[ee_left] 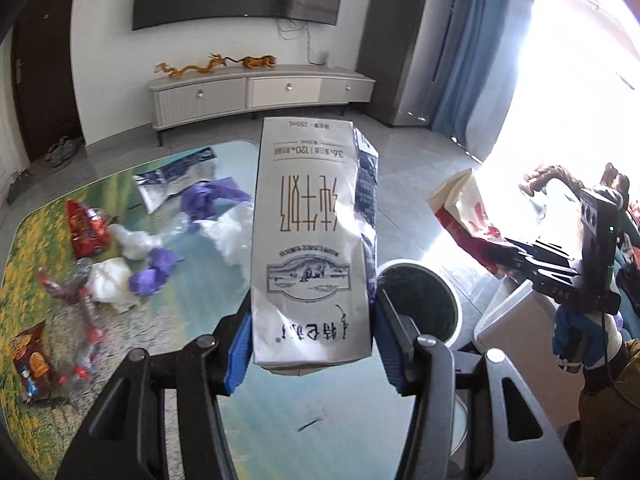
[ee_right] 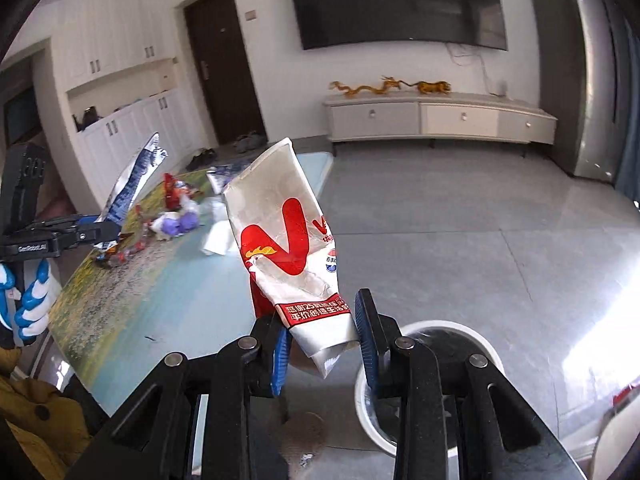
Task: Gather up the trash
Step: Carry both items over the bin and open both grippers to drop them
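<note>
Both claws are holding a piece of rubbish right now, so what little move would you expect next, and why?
Probably carrying each piece over the white bin and letting go. The left gripper is clamped on a milk carton, the right gripper on a crumpled red-and-white wrapper, and the bin's open mouth sits just beyond both, beside the table.

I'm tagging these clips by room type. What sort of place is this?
Most likely a home living room: a wall-mounted television hangs above a low white drawer cabinet, and a litter-strewn coffee table stands on a tiled floor.
</note>
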{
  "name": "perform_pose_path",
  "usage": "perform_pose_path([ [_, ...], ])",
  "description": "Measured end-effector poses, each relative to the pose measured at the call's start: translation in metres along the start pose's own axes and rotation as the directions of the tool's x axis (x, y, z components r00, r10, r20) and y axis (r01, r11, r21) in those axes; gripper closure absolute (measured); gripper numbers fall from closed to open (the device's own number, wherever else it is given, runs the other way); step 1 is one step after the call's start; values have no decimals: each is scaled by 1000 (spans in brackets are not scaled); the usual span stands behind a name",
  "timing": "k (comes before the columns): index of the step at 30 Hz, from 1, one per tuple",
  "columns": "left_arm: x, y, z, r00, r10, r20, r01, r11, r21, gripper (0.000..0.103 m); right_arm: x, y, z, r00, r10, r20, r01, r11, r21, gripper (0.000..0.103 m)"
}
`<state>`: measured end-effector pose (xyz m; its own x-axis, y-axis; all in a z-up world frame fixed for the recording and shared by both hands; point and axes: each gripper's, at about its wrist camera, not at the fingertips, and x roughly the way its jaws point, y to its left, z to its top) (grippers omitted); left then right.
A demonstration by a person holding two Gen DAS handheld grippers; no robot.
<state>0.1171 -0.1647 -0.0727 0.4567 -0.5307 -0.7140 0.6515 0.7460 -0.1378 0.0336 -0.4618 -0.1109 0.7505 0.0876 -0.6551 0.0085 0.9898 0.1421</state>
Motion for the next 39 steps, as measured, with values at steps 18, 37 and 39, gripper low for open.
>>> perform_pose_path([
  [18, 158, -144, 30, 967, -111, -231, 158, 968, 196, 51, 48, -115, -54, 961, -190, -201, 235, 943, 234, 73],
  [37, 186, -146, 38, 956, -161, -244, 197, 972, 130, 51, 82, -130, -70, 940, -213, -267, 285, 919, 271, 53],
  [39, 176, -142, 39, 961, -159, -225, 191, 973, 128, 50, 77, -128, -68, 941, -219, -259, 288, 918, 271, 53],
])
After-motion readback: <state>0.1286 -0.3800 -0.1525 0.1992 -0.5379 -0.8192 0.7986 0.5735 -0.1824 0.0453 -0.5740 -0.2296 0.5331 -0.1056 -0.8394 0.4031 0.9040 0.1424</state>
